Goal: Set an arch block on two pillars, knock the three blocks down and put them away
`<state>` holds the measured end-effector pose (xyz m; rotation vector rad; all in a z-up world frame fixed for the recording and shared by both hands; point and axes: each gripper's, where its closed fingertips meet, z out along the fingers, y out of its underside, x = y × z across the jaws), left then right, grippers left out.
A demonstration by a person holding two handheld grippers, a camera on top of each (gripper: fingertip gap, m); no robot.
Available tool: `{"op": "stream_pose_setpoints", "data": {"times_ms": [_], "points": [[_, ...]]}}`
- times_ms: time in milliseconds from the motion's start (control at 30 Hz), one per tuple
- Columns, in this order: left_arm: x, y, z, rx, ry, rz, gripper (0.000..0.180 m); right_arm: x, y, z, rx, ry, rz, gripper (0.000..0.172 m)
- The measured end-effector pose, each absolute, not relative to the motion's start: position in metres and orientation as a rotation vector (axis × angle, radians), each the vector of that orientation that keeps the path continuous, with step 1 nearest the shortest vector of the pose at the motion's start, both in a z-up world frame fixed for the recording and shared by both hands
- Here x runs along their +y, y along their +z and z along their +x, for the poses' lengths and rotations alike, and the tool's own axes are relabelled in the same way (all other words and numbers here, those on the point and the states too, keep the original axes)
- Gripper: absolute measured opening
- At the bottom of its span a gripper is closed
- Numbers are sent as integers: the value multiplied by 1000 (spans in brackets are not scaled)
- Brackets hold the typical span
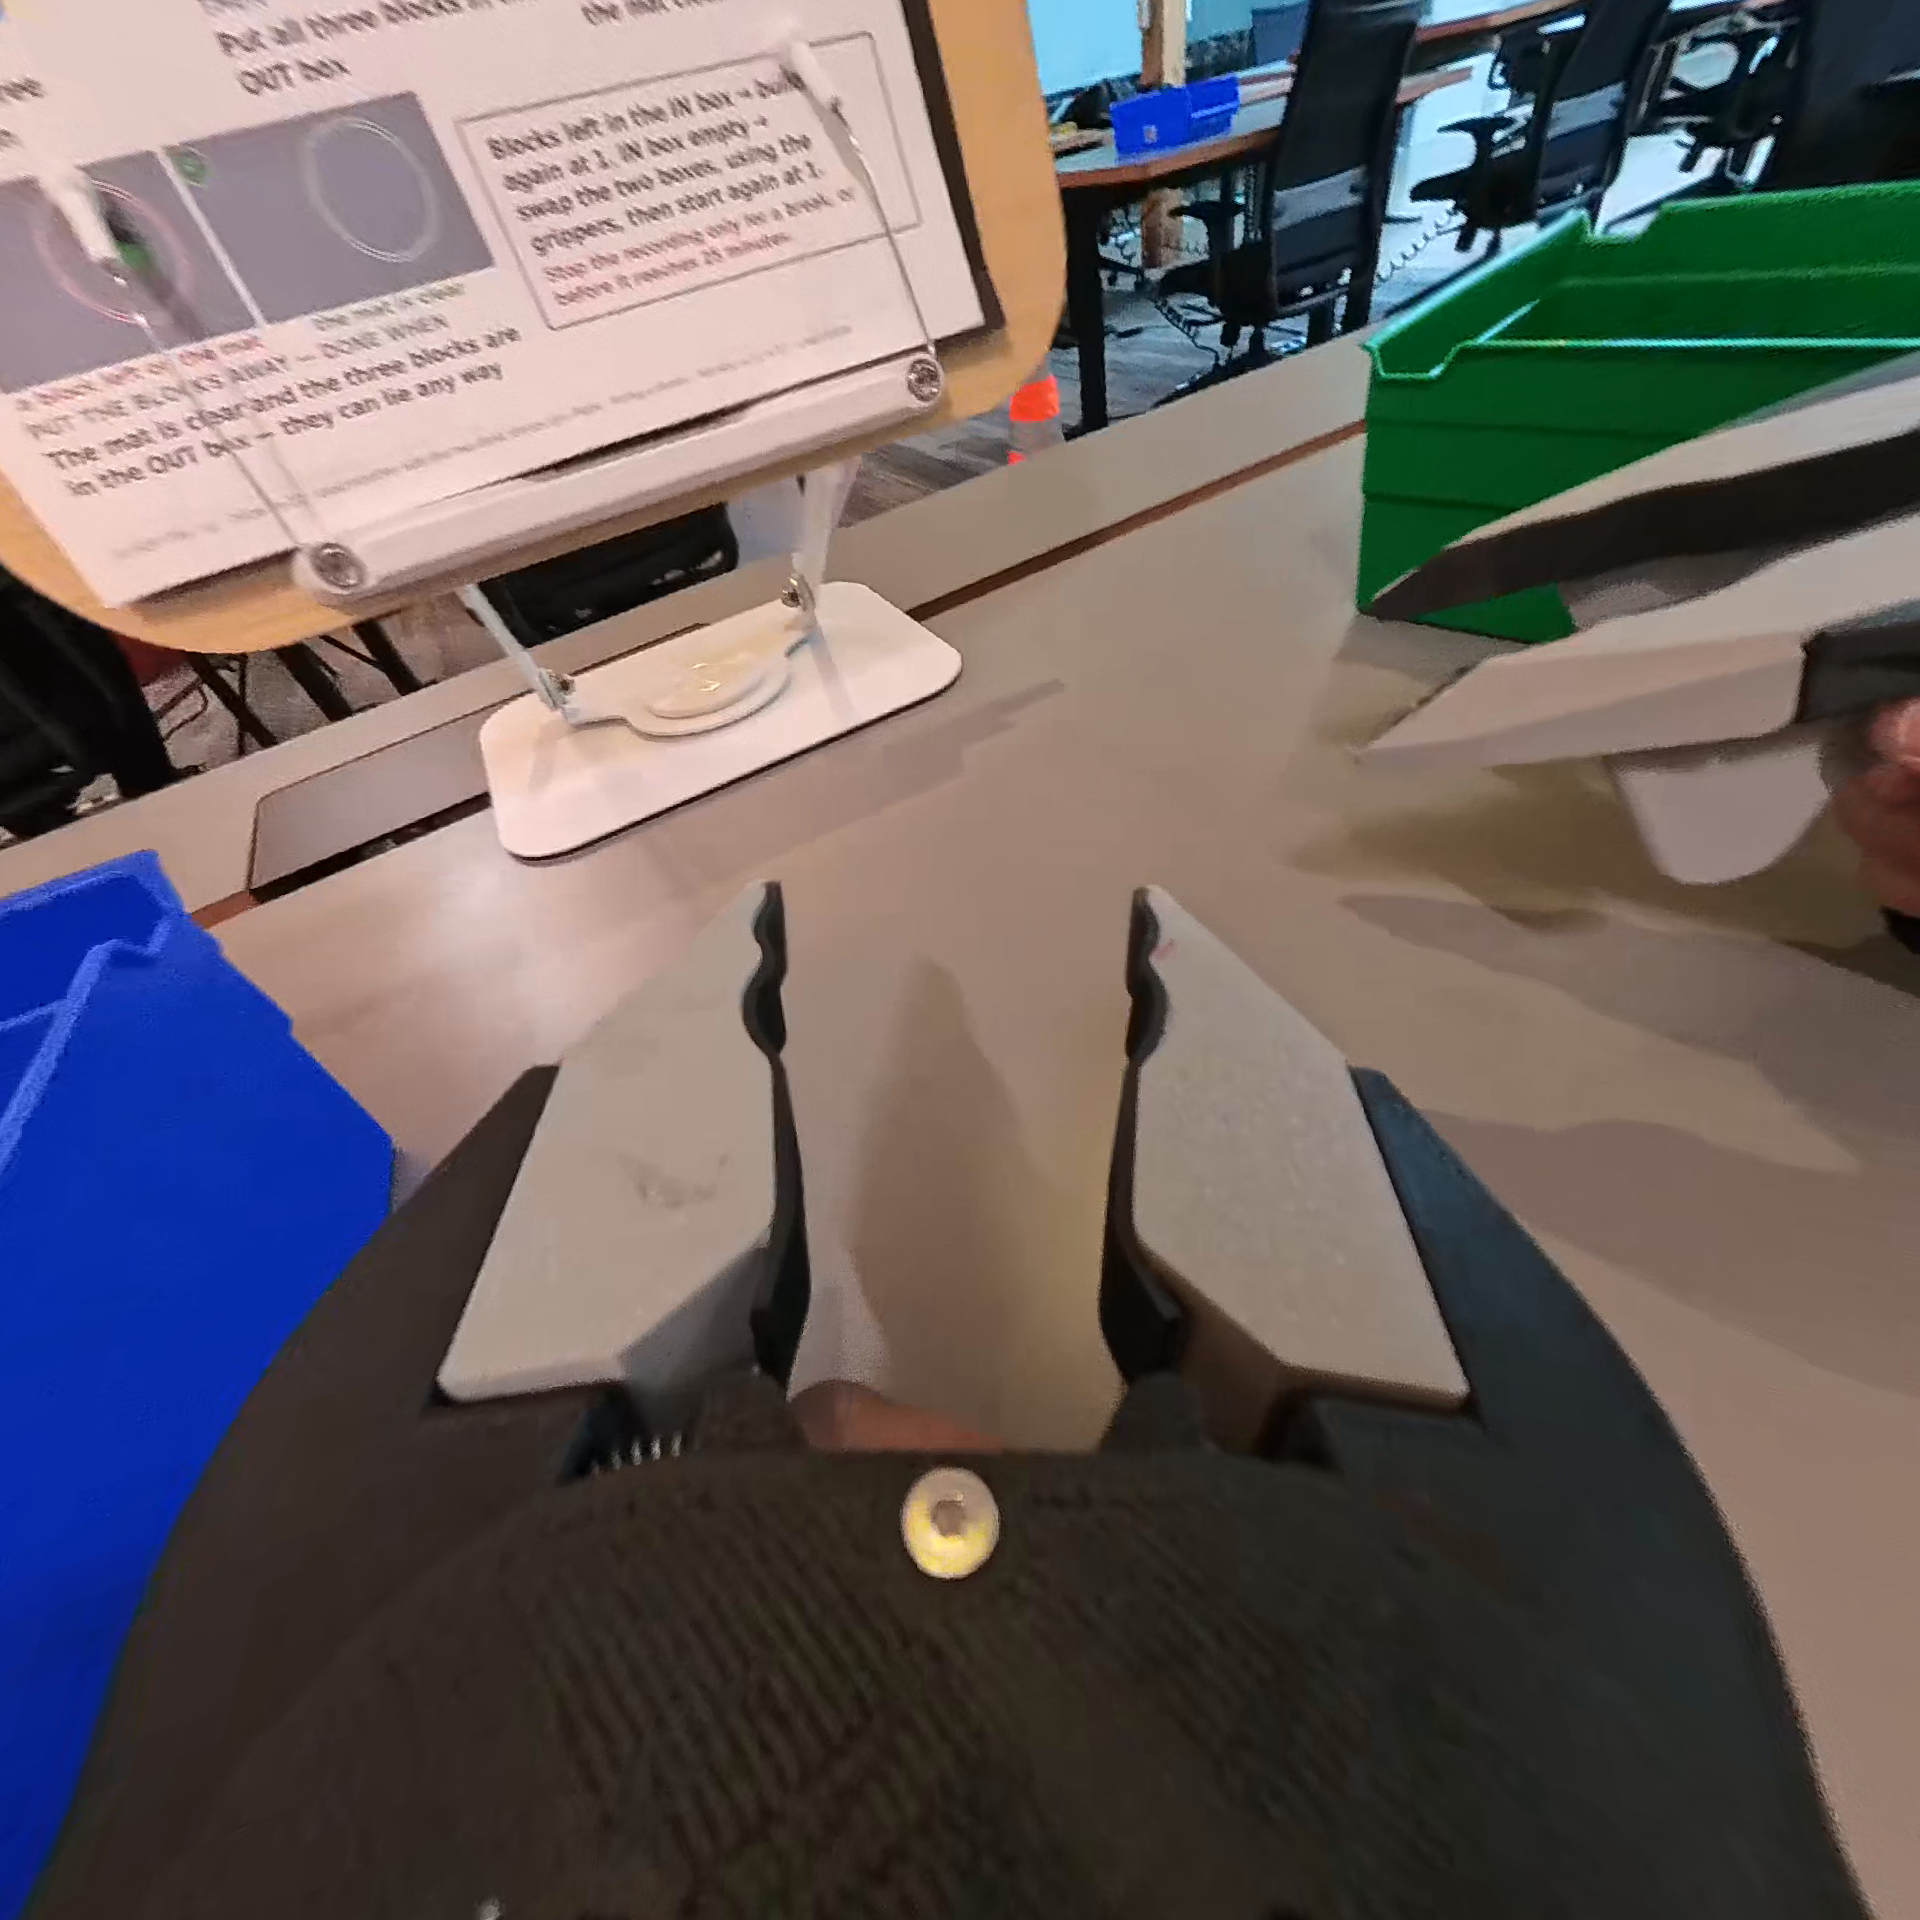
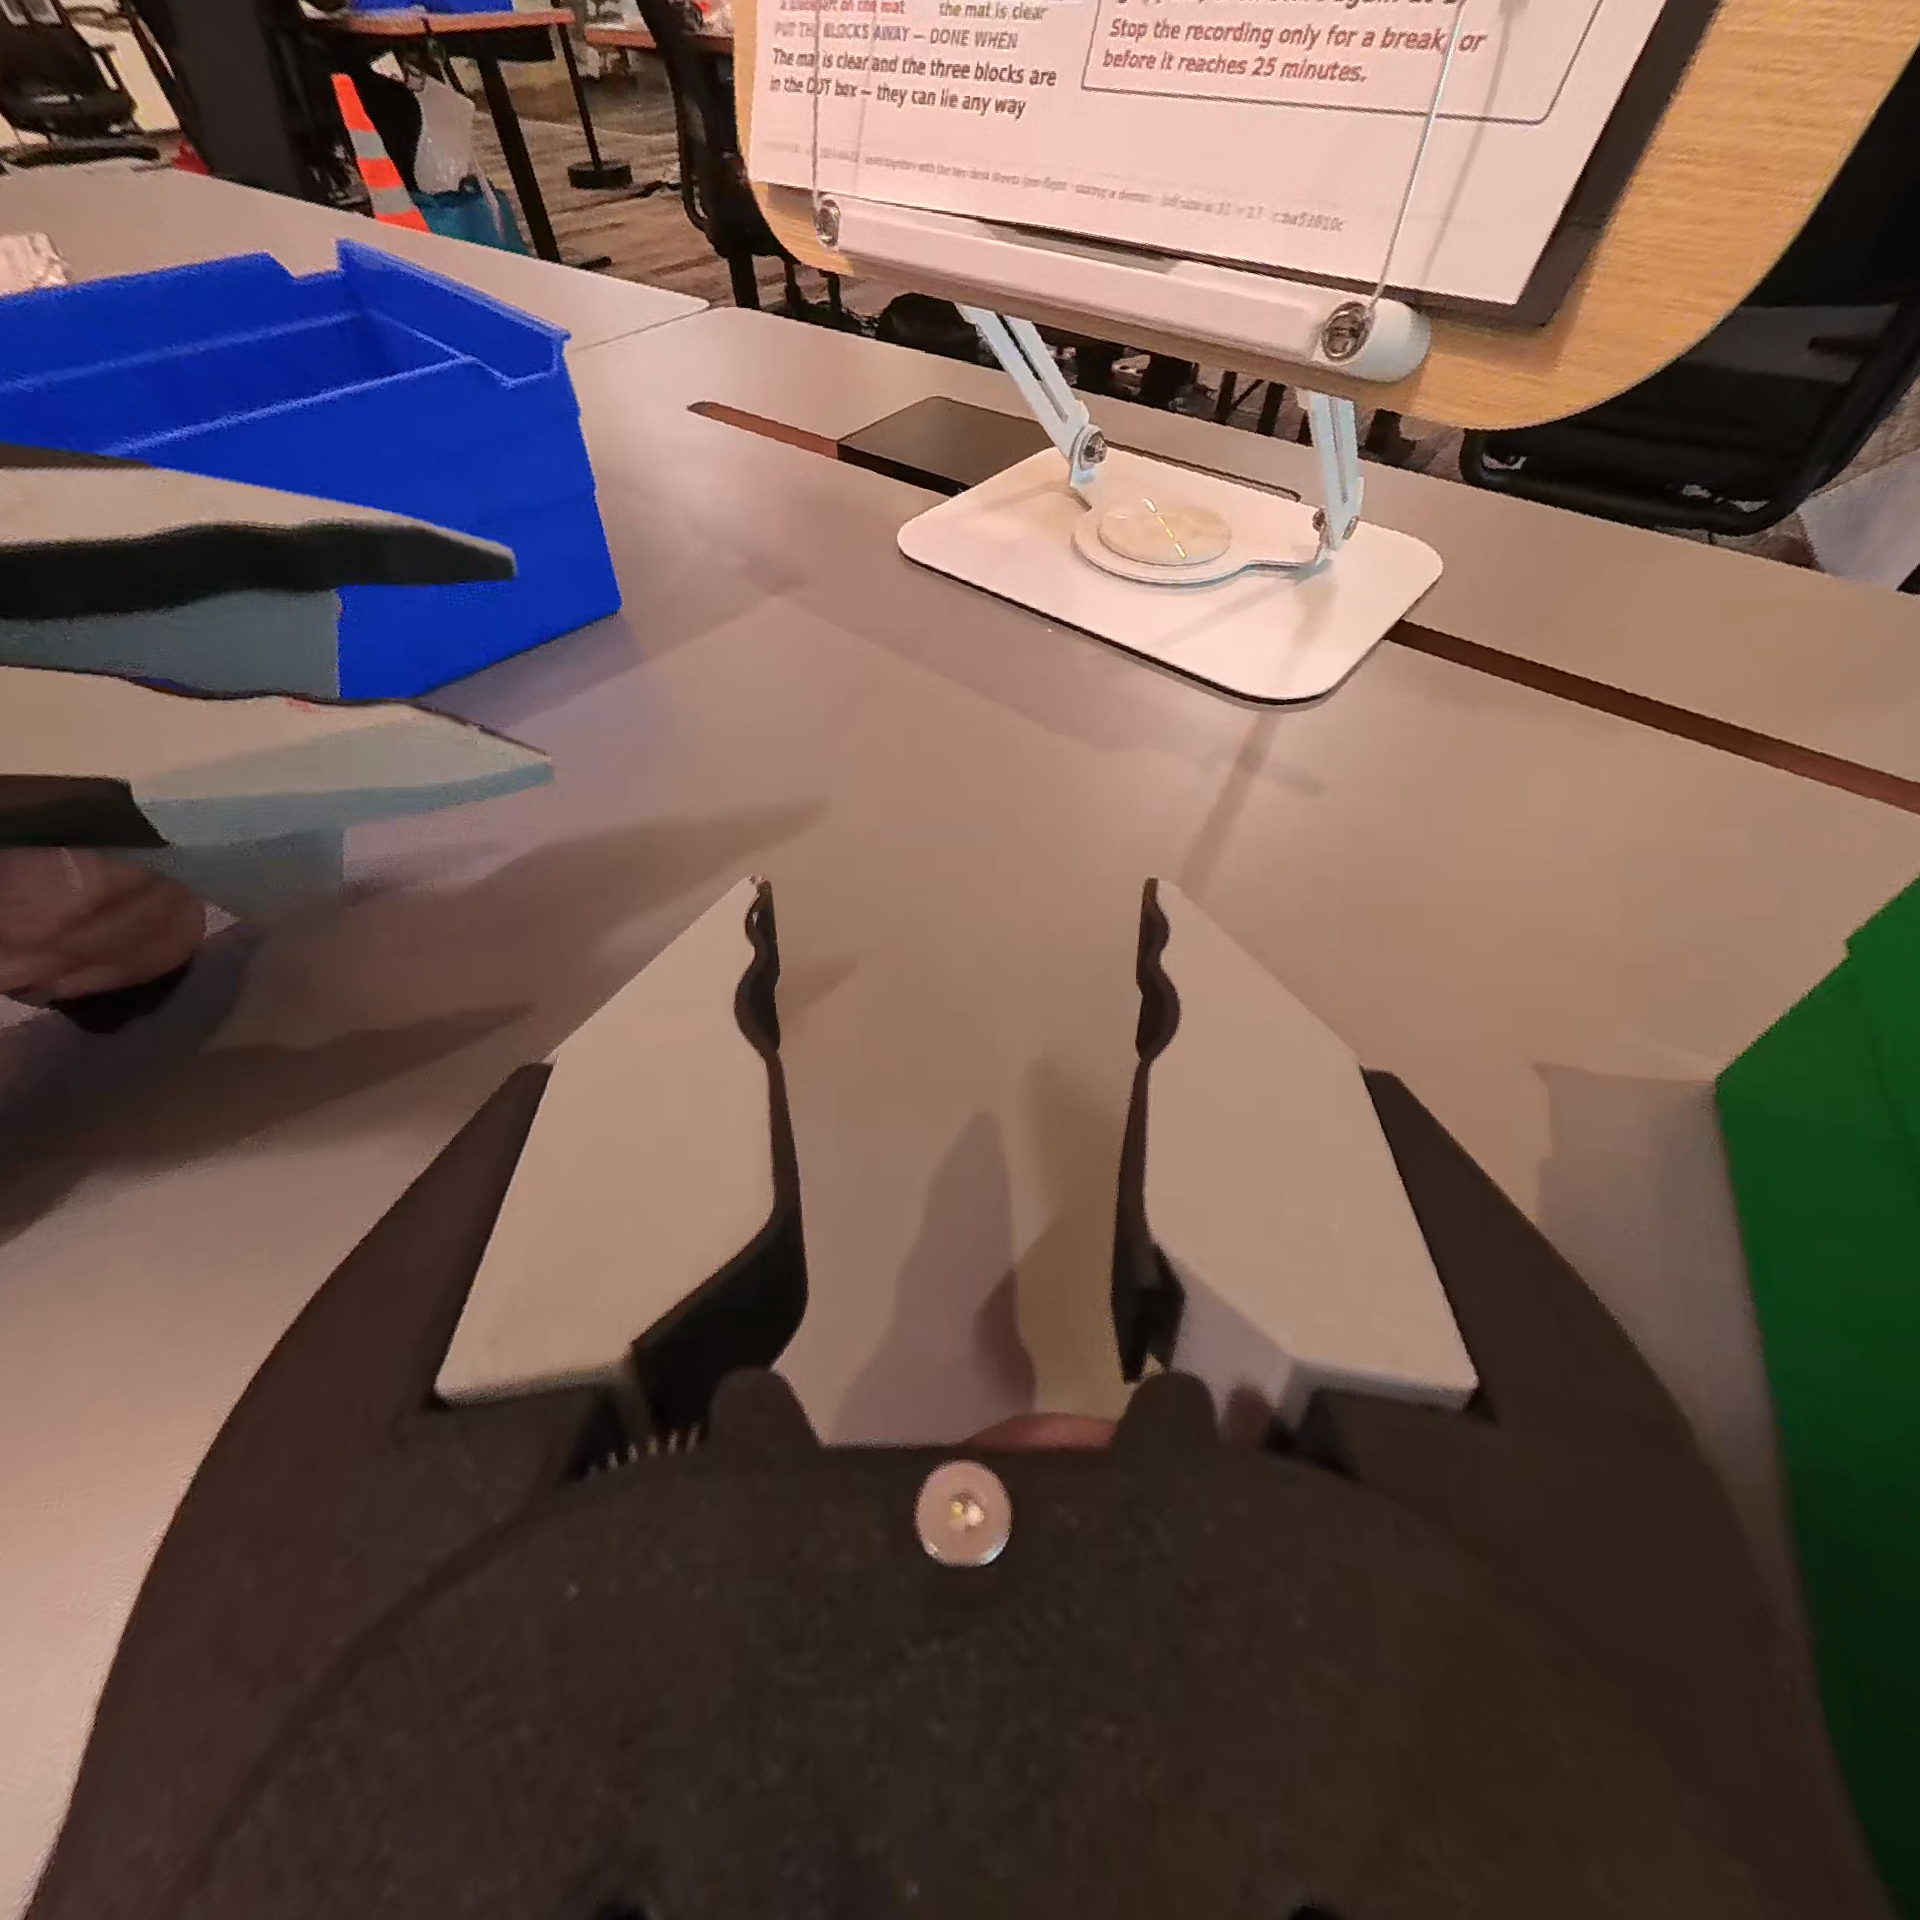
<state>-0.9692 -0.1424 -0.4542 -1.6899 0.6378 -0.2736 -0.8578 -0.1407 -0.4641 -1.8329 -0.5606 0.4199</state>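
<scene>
While both sets of jaws stand spread with nothing between them, the left gripper [image 1: 956, 904] and right gripper [image 2: 951, 894] hover over bare grey bench [image 2: 1039, 779] surface. Open room lies ahead of each, bounded by the white base of one document stand [image 2: 1174, 582] at the far side. One blue bin [image 2: 312, 416] limits the left edge; one green bin [image 1: 1621, 374] limits the right edge. No block appears in either view, so block position, heading and long axis cannot be told. A seam [image 2: 1662, 707] crosses the bench behind the stand. Count: two grippers, two bins, one stand.
</scene>
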Motion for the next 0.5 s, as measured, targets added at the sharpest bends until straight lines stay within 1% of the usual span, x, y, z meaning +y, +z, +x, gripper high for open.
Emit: {"op": "stream_pose_setpoints", "data": {"times_ms": [167,233,500], "points": [[-141,-452,-978,617,-241,-1681,62,-145,-465,-873,-585,483,-1817,71],[-141,-456,-978,628,-213,-1695,61,-146,-467,-878,-614,474,-1815,76],[-142,-469,-977,649,-139,-1728,60,-140,-470,-877,-589,428,-1784,81]]}}
